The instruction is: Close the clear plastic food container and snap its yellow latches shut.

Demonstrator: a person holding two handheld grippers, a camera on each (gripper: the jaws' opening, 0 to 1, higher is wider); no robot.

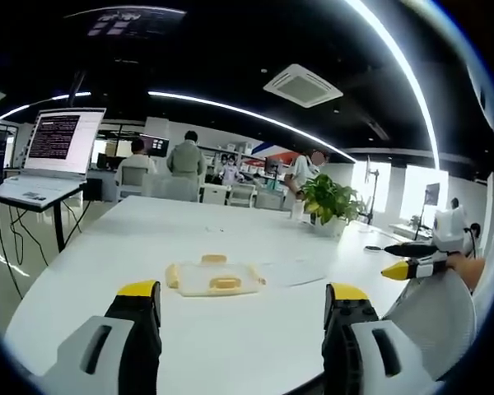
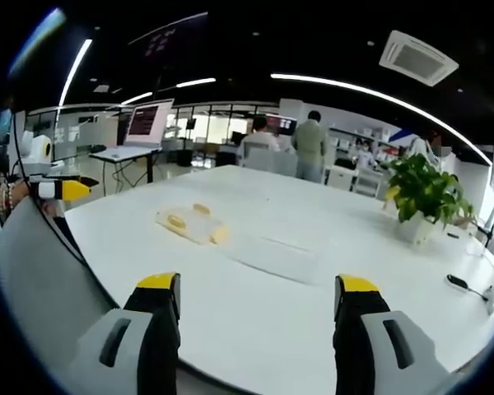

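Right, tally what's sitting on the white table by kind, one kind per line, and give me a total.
Clear plastic food container with yellow latches: 1
Clear lid lying flat beside it: 1
Potted green plant: 1
Small dark item near the far table edge, too small to identify: 1
Total: 4

Open office, white table (image 1: 230, 329), ceiling striplights (image 1: 247, 111)

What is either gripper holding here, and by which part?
Nothing. The left gripper and right gripper are both open, short of the food container on the table.
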